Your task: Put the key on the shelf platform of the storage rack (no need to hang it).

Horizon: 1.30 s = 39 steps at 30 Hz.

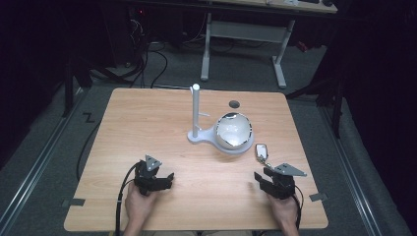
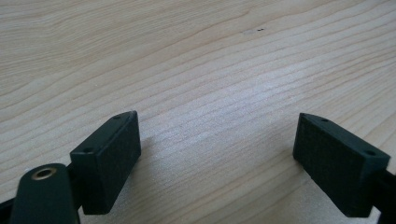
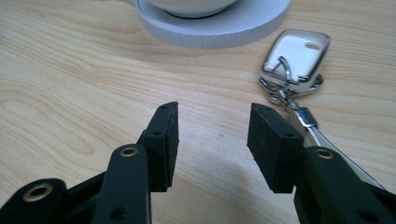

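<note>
The left hand-held gripper [image 2: 217, 154] looks down along its two black jaws at a light, wood-grain surface [image 2: 196, 70]. The jaws stand wide apart, one rising from the lower left and one from the lower right, each a blocky black pad with small screw holes on its upper face. Between them lies bare surface and nothing is held. Behind the left jaw, at the bottom left corner, a black link with a brass-ringed hole [image 2: 44, 174] shows. The grain runs in long slanting lines across the surface. A tiny dark speck [image 2: 259, 30] sits on the surface well beyond the jaws, toward the upper right.
</note>
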### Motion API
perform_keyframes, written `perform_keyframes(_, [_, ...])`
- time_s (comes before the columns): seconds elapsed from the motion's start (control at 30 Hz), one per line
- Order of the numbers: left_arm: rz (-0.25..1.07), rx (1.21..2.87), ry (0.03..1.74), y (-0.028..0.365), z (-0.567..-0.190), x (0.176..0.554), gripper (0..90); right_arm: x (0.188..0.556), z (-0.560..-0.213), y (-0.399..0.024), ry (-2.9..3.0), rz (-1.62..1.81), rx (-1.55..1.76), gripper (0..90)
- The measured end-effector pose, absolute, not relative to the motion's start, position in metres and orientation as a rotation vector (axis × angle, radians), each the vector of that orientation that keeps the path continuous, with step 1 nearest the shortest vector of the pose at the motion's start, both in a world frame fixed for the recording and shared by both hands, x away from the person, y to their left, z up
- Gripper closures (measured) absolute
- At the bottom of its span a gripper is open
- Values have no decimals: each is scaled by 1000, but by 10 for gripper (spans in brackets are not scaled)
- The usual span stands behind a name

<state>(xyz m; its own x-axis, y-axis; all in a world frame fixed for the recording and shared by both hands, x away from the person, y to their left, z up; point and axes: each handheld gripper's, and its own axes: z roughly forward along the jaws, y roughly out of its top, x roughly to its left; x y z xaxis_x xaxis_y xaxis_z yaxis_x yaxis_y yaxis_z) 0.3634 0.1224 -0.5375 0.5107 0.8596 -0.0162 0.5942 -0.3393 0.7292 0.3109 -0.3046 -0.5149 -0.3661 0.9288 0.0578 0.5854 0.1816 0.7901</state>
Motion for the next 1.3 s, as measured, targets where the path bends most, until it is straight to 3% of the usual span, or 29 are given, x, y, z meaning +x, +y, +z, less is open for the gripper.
perform_keyframes(0.53, [492,2062,1184,122,-538,363,156,302,-501,-335,1929,1088,1457,550])
perform_keyframes(1.3, [493,2061,1185,122,-537,364,156,348,-506,-342,2012,940,1509,597])
